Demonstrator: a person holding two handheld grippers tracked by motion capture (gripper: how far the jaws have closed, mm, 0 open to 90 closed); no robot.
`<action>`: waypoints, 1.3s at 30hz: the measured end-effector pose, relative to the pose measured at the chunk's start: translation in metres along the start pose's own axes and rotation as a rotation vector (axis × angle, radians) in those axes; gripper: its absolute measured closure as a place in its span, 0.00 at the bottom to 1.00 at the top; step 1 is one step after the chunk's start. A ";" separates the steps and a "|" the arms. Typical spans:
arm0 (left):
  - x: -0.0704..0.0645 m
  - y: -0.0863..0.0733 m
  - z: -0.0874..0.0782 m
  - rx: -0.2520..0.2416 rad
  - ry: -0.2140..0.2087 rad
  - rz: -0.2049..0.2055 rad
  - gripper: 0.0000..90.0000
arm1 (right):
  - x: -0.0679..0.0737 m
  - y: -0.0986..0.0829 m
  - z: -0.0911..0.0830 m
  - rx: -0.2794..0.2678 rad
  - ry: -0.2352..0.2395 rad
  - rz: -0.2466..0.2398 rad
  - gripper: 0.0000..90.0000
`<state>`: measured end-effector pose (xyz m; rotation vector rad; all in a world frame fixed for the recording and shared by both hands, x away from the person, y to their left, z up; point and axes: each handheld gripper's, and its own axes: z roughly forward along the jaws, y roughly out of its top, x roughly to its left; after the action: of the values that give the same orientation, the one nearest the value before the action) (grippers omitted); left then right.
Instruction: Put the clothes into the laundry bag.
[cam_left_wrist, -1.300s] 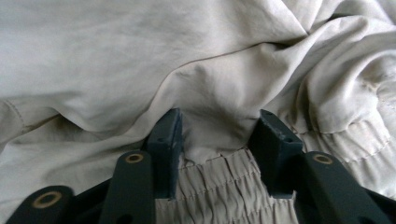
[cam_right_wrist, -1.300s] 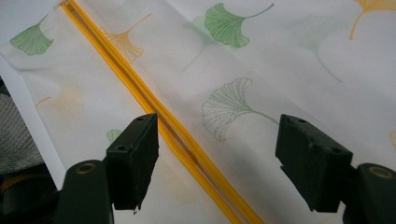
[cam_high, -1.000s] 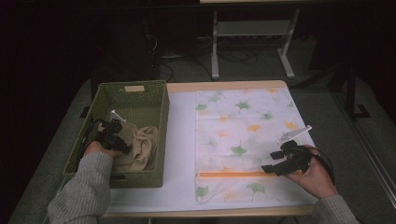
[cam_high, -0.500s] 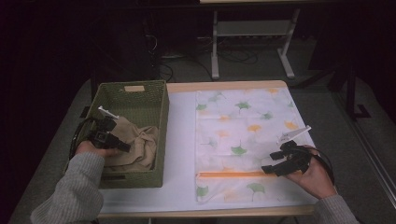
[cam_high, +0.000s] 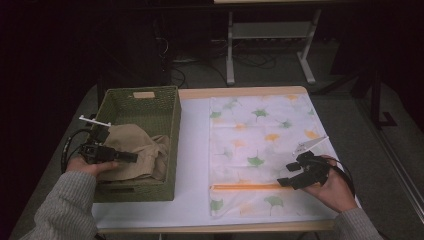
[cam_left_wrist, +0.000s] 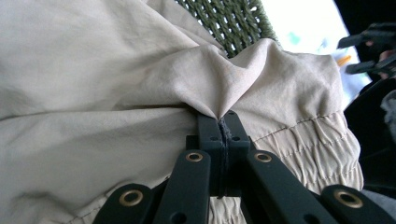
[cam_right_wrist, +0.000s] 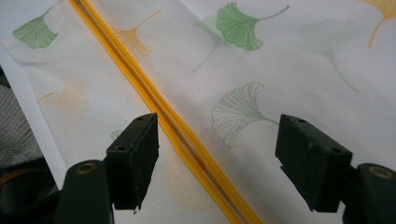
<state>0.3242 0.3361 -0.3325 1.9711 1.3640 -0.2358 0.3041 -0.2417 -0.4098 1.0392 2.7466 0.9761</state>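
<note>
Pinching soft beige cloth (cam_left_wrist: 140, 93), left gripper (cam_left_wrist: 219, 122); woven basket (cam_high: 165, 107).

On the counter (cam_high: 192, 150), a woven basket (cam_high: 170, 125) stands at the left and a flat zippered bag (cam_high: 260, 145) lies at the right, the two apart with bare surface between them. A crumpled cloth (cam_high: 132, 145) lies inside the basket toward its near end. The left gripper (cam_high: 131, 158) reaches into the basket, on the cloth. The right gripper (cam_high: 284, 178) sits over the bag's near part, just above the zipper (cam_high: 245, 186), which runs left to right. Behind the counter stands a metal stand (cam_high: 270, 45).
</note>
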 end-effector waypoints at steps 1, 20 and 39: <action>0.002 -0.003 -0.001 -0.014 -0.012 -0.012 1.00 | 0.001 0.001 0.000 -0.003 0.002 -0.010 0.33; 0.000 -0.012 -0.009 -0.076 -0.030 -0.055 0.99 | -0.006 0.013 0.016 0.069 0.057 -0.234 0.67; 0.004 -0.016 -0.009 -0.096 -0.031 -0.077 0.99 | 0.007 0.017 0.041 0.151 0.052 -0.301 0.94</action>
<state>0.3097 0.3482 -0.3351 1.8314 1.4075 -0.2318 0.3192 -0.2056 -0.4323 0.5938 2.9401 0.7724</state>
